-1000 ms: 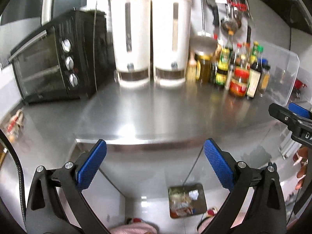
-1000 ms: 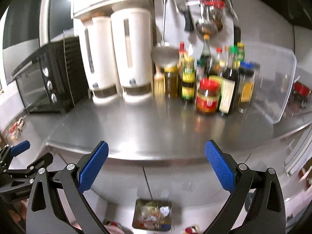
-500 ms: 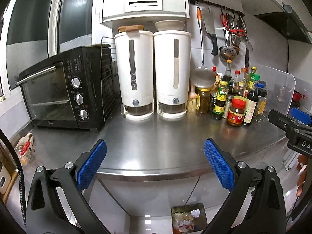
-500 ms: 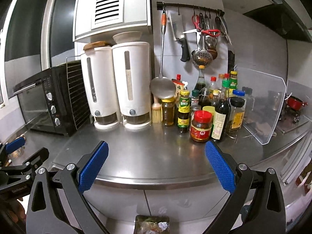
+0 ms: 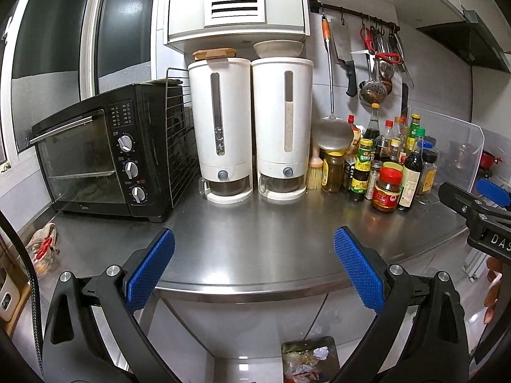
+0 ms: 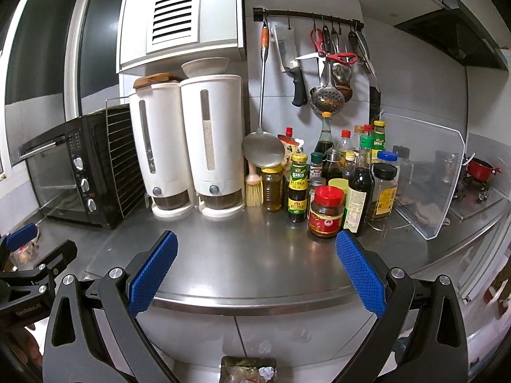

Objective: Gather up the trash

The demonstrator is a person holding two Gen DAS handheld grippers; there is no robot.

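Trash [image 5: 306, 364] lies in a small open bin [image 5: 332, 349] on the floor, below the front edge of the steel table [image 5: 255, 233]; crumpled white paper and mixed scraps show inside. In the right wrist view the same bin [image 6: 247, 359] appears at the bottom edge, its contents partly cut off.

Left gripper [image 5: 254, 269]: held at the table's front edge, above the bin, its blue-padded fingers [image 5: 150, 266] set wide apart and holding nothing. Right gripper [image 6: 255, 271]: held likewise before the table edge, fingers [image 6: 361, 273] wide apart and empty. Each gripper shows at the margin of the other's view, the right one [image 5: 476, 204] at the far right, the left one [image 6: 28, 255] at the far left.

On the table, from left to right: a black toaster oven [image 5: 105, 156] with a wire rack leaning against its side; two tall white dispensers [image 5: 252, 127] standing side by side; a small brush [image 5: 314, 174]; a close cluster of sauce bottles [image 6: 338, 178], with a red-lidded jar [image 6: 325, 212] at the front; and a clear plastic splash guard [image 6: 424, 175] standing upright. Utensils hang from a wall rail [image 6: 306, 17] above the bottles, among them a ladle [image 6: 263, 150], a cleaver and red-handled scissors.
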